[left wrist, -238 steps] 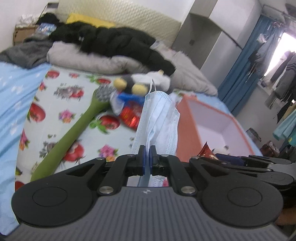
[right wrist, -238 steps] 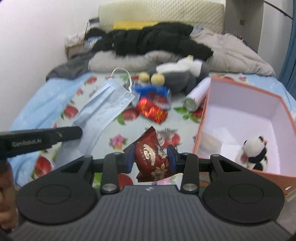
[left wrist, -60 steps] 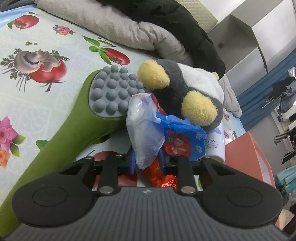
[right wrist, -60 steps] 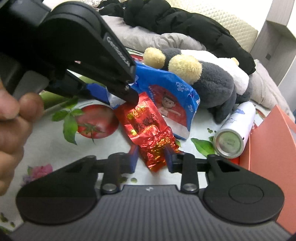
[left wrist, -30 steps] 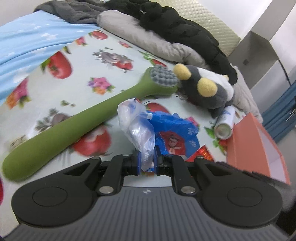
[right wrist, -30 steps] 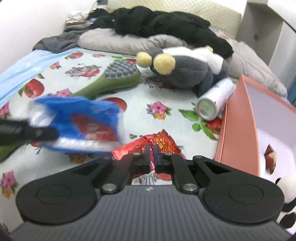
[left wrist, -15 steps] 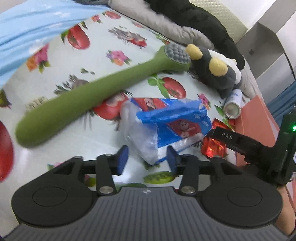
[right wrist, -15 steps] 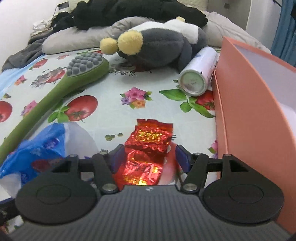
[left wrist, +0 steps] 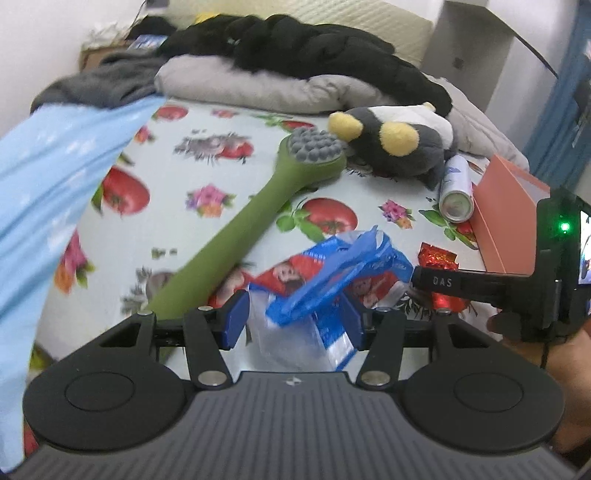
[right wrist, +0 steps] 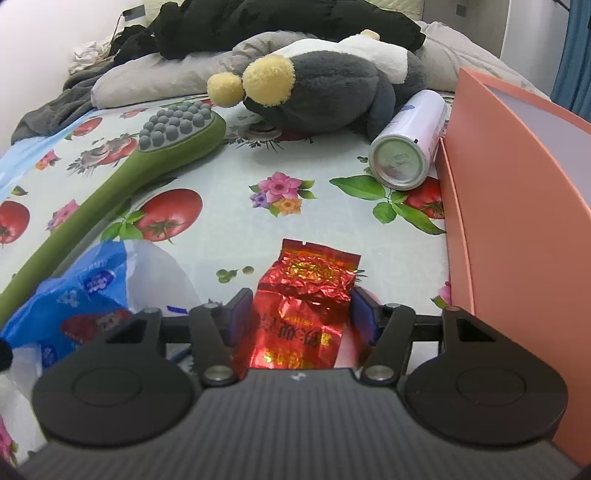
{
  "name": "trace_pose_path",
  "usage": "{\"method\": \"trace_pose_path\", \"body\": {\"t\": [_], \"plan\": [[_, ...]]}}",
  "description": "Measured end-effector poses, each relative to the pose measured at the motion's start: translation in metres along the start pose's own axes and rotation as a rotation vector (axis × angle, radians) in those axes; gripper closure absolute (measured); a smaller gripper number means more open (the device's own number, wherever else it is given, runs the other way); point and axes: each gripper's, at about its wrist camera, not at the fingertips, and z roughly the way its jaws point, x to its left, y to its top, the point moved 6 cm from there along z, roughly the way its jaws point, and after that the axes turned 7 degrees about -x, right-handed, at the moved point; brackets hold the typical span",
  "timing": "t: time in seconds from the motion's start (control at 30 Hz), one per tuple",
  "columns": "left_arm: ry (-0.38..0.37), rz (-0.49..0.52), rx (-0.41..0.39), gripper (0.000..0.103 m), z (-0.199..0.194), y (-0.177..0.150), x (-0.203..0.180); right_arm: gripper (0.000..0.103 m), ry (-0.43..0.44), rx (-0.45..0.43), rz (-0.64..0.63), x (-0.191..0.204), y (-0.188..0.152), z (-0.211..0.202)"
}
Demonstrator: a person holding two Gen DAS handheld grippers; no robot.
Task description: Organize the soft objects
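- Left tongs (left wrist: pixel 293 317) opening, astride the blue plastic packet (left wrist: pixel 332 273) lying on the bed (left wrist: pixel 221 147), near edge, pads not pressing.
- Right tongs (right wrist: pixel 301 317) closing around the red foil pouch (right wrist: pixel 306 291), pads just clear of it.
- Beside the orange box (right wrist: pixel 517 229), far right.

Home bedroom: bed with fruit-print sheet (left wrist: pixel 229 155), quilted headboard (left wrist: pixel 332 18) at far end, piled black clothing (left wrist: pixel 314 48), blue curtain (left wrist: pixel 569 92) far right.
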Motion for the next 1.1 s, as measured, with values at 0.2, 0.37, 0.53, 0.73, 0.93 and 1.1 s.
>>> {"method": "trace_pose_path", "body": {"t": [0.2,0.37,0.53,0.73,0.93,1.1], "plan": [[-0.040,0.125,-0.030,0.043,0.007,0.012,-0.013,0.044,0.019,0.016,0.009,-0.002,-0.003,-0.007],[-0.111,0.176,0.013,0.043,0.021,0.012,-0.016,0.044,0.032,0.026,-0.011,0.000,-0.007,-0.016],[-0.094,0.226,0.028,0.043,0.032,0.007,-0.024,0.044,0.048,0.041,-0.041,0.002,-0.017,-0.027],[-0.054,0.248,0.014,0.061,0.042,0.003,-0.025,0.044,0.074,0.054,-0.099,0.012,-0.029,-0.041],[-0.021,0.194,0.024,0.093,0.042,0.003,-0.020,0.044,0.097,0.057,-0.131,0.018,-0.035,-0.053],[0.002,0.101,0.025,0.095,0.031,0.004,-0.017,0.046,0.113,0.043,-0.159,0.025,-0.035,-0.063]]}}
